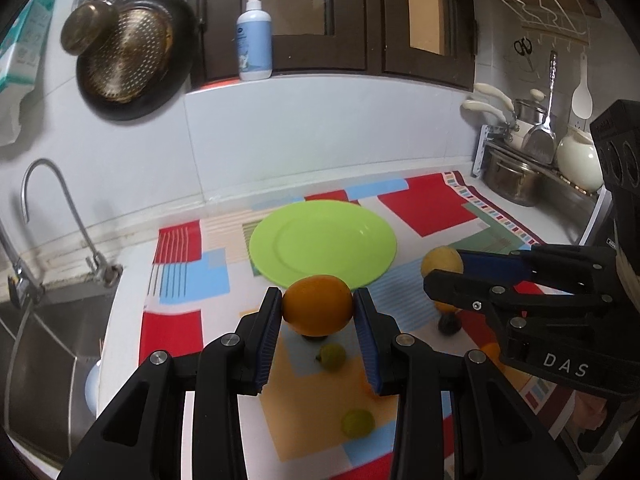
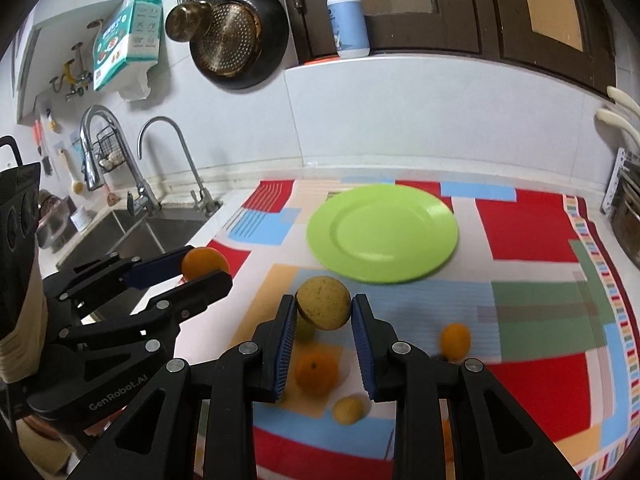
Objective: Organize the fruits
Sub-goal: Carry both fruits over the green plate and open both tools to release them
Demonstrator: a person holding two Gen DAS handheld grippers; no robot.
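Orange and yellow fruit lifted, green plate (image 2: 382,232) bare.

Both grippers hold fruit above the patterned mat (image 2: 532,232), just short of the plate's near rim: the left gripper (image 1: 318,312) is clamped on an orange (image 1: 318,305), the right gripper (image 2: 323,312) on a speckled yellow citrus (image 2: 323,307). Nothing is plated, so I'd judge the sorting barely begun. On the mat near the worktop's front edge lie four more, I think: two small oranges (image 2: 316,373) (image 2: 455,340) and two yellow-green ones (image 1: 357,423) (image 1: 332,356), though blur makes the count uncertain.

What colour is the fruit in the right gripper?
Dull yellow with brown speckles, best seen in the right wrist view.
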